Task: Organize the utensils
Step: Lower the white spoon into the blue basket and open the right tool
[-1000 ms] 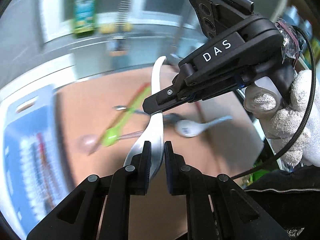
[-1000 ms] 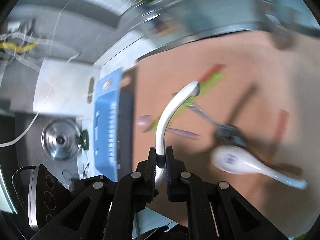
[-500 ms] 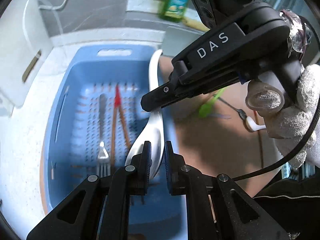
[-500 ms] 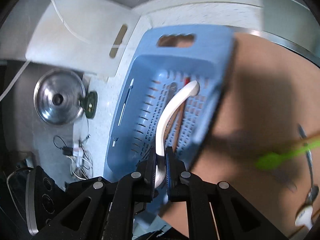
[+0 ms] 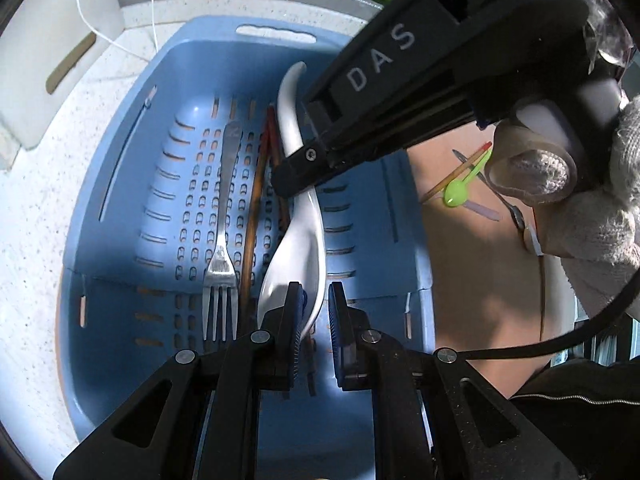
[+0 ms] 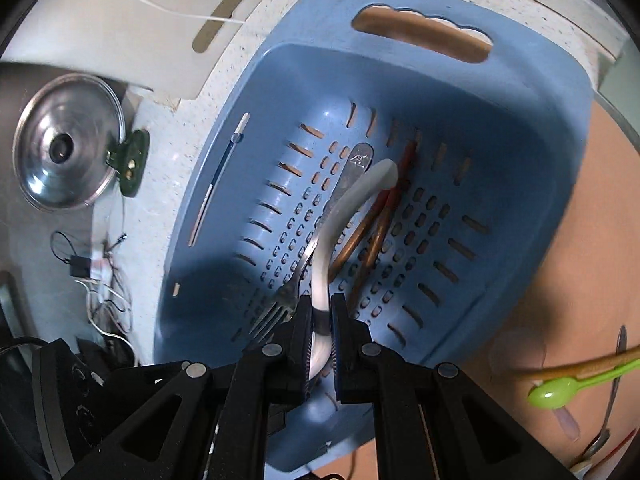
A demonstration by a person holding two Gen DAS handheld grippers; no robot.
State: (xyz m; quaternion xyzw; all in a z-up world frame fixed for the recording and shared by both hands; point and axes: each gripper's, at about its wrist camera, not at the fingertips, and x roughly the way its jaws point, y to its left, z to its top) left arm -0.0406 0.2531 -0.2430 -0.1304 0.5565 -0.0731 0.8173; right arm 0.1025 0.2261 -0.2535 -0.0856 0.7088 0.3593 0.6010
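— both my hands have swung off the brown worktop (image 6: 568,280) and come down over the blue basket (image 5: 120,184). a second ago the loose utensils were under me; now the basket fills both views.

— what are you holding?

— white spoon (image 5: 298,240), gripped at both ends. my left gripper (image 5: 315,320) is nearly closed on the bowl, my right gripper (image 6: 320,332) is clamped tight on the handle, which curves away over the basket floor.

— what's already in there?

— a metal fork (image 5: 220,256) lying along the slotted bottom, and brown chopsticks (image 6: 368,236) just beside it. the spoon hangs above them, toward the basket's right wall.

— anything left outside?

— a green spoon (image 6: 556,390) and other utensils crossed on the worktop, well apart from the basket's right edge. a pot lid (image 6: 66,144) sits off the left side.
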